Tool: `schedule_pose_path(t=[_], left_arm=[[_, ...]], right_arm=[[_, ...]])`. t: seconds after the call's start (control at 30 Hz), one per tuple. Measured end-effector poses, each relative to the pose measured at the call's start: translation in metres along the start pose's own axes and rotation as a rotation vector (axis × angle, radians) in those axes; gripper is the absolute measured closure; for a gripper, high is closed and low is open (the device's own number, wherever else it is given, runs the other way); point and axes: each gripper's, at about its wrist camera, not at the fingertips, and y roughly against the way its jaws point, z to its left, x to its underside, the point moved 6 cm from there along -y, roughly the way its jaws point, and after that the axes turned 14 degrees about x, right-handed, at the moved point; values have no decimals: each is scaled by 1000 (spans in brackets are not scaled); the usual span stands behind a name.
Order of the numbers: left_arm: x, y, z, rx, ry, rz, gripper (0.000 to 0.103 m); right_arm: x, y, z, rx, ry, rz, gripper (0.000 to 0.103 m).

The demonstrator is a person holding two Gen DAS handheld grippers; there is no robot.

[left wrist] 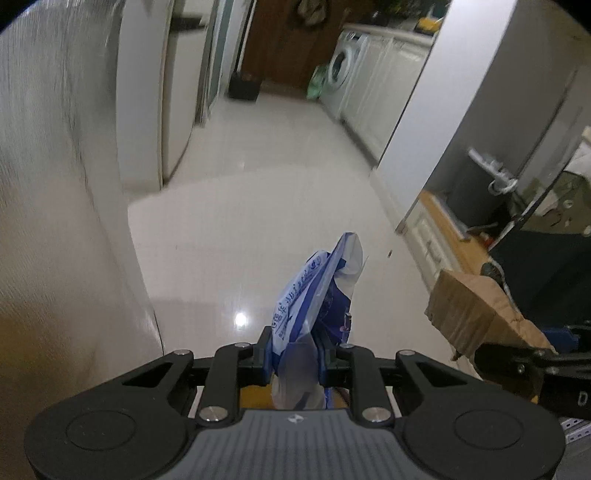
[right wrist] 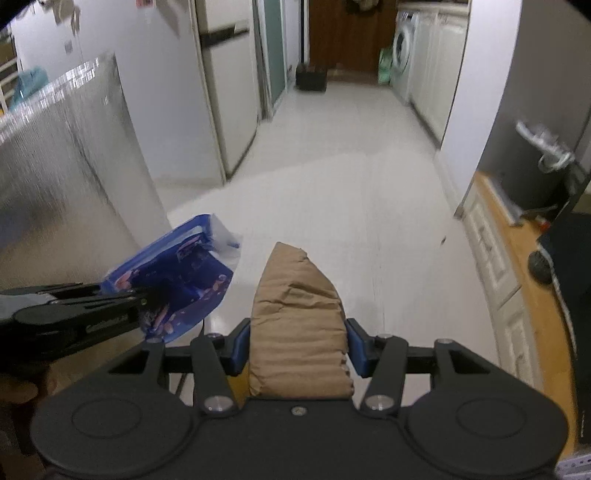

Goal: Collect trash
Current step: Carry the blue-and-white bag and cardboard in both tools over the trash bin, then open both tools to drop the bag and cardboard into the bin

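My left gripper (left wrist: 293, 356) is shut on a crumpled blue and white plastic wrapper (left wrist: 314, 295) that sticks up between its blue pads. The same wrapper (right wrist: 173, 284) shows at the left of the right wrist view, held by the left gripper (right wrist: 147, 302) coming in from the left edge. My right gripper (right wrist: 297, 345) is shut on a crumpled brown paper bag (right wrist: 299, 317), squeezed between its pads. That paper bag (left wrist: 469, 314) appears at the right of the left wrist view, with the right gripper's black linkage below it. Both grippers hang above a pale tiled floor.
A silver-clad surface (left wrist: 55, 221) rises at the left. A corridor of pale floor (right wrist: 351, 147) runs ahead to a wooden door (right wrist: 343, 33), with a washing machine (right wrist: 402, 51) and white cabinets at right. A grey door with a handle (right wrist: 546, 147) and a wooden threshold stand right.
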Motion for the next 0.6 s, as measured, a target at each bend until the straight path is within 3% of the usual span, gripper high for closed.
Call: schedule_pose_path(t=[0.27, 0.4, 0.6], left_arm=[[38, -49, 55, -12, 110, 121, 79], [58, -67, 71, -18, 130, 177, 79], [89, -95, 86, -20, 144, 287, 79]], right_arm=[[33, -68, 27, -2, 63, 169, 49], [57, -97, 40, 26, 123, 243, 49], [96, -129, 67, -9, 225, 355, 49]])
